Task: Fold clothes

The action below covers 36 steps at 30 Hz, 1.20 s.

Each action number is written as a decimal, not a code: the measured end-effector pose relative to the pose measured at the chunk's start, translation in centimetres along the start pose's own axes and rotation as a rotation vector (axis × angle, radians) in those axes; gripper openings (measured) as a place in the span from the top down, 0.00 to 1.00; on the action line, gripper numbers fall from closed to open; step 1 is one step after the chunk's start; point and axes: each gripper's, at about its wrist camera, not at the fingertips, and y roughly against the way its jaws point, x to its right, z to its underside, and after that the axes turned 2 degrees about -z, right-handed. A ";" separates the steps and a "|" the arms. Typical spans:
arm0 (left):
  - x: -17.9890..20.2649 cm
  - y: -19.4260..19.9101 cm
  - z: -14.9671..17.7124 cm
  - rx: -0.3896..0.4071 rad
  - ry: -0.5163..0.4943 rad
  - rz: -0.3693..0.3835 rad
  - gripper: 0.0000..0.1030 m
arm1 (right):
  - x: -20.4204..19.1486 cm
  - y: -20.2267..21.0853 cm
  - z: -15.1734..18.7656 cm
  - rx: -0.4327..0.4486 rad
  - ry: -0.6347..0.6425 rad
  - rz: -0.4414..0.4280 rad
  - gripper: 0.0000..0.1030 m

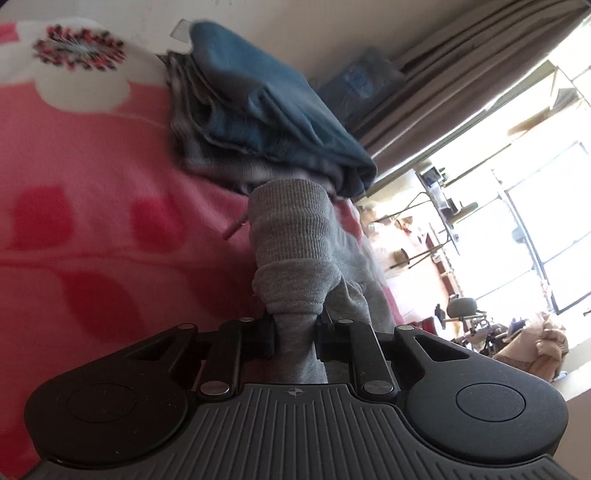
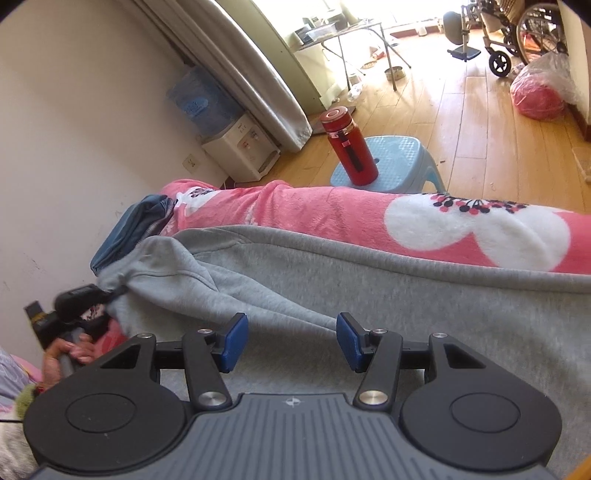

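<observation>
On the pink fleece blanket with white flowers [image 2: 332,214] lies one light grey cotton sweatshirt [image 2: 369,295], spread flat; one ribbed grey cuff of it [image 1: 291,236] is clamped between the black pads of the left gripper [image 1: 293,332], the sleeve drawn up off the blanket; right gripper [image 2: 291,341] hovers above the sweatshirt body, its two blue pads [image 2: 232,343] standing apart with nothing between them; one stack of folded clothes, blue on top and grey beneath [image 1: 266,118], sits at the blanket's end by the wall; count of garments in the stack cannot be told; left wrist view is motion-blurred; one hand [image 2: 70,350] gripping the left tool's handle shows at the edge, partly cut off; room: cream wall, wooden plank floor [image 2: 461,122], one red drinks flask [image 2: 351,151] standing on one pale blue plastic stool [image 2: 402,158], one white water dispenser [image 2: 240,147], grey curtain [image 2: 258,74], one wheelchair [image 2: 517,33] cut off at the top edge
</observation>
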 end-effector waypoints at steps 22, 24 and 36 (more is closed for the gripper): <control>-8.5 2.1 0.2 -0.094 0.074 -0.034 0.77 | -11.2 -3.5 3.5 -0.130 0.527 -0.059 0.46; -8.6 2.4 0.4 -0.097 0.074 -0.034 0.76 | -14.4 -3.8 6.1 -0.134 0.711 -0.087 0.47; -10.2 2.4 0.6 -0.108 0.141 0.035 0.63 | -20.9 -14.0 -0.3 -0.057 0.660 -0.149 0.47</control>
